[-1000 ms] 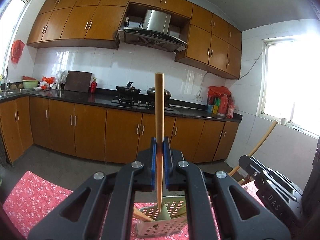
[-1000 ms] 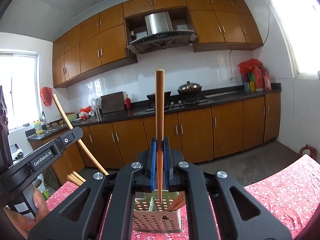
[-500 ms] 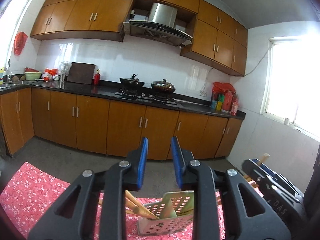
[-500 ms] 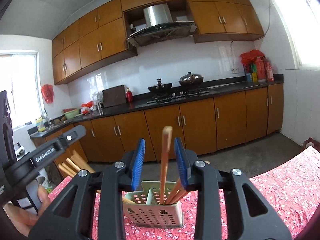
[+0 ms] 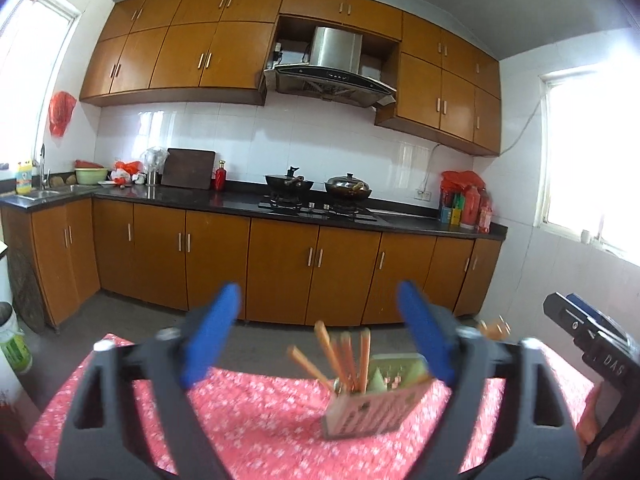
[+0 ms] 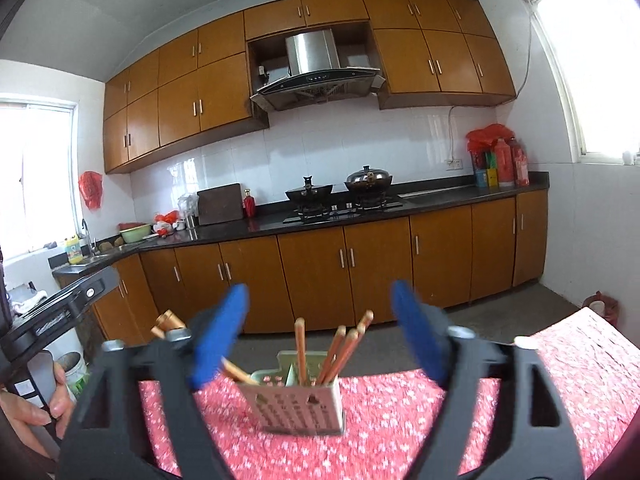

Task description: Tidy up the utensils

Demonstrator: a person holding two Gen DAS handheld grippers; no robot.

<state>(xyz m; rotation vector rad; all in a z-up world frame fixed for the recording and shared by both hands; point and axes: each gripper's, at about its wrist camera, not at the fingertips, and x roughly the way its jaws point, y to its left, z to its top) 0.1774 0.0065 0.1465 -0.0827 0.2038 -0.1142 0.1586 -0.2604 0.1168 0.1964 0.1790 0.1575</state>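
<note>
A pale green perforated utensil holder [image 5: 372, 408] [image 6: 298, 402] stands on the red floral tablecloth [image 5: 248, 404] [image 6: 404, 412]. Several wooden chopsticks [image 5: 344, 356] [image 6: 338, 350] stand in it, leaning apart. My left gripper [image 5: 320, 336] is wide open and empty, above and behind the holder. My right gripper [image 6: 320, 336] is wide open and empty, also pulled back above the holder. The right gripper's body [image 5: 592, 344] shows at the right edge of the left wrist view, the left gripper's body [image 6: 60, 304] at the left edge of the right wrist view.
Beyond the table stand brown kitchen cabinets [image 5: 280, 264] with a black counter [image 5: 240, 202], a stove with two pans [image 5: 320, 188] and a range hood [image 5: 332, 68]. A hand [image 6: 28, 408] holds the left gripper. A bin [image 5: 10, 344] stands at the far left.
Both grippers let go of their chopsticks, which dropped into the holder. Both then opened wide and drew back and up from the holder.
</note>
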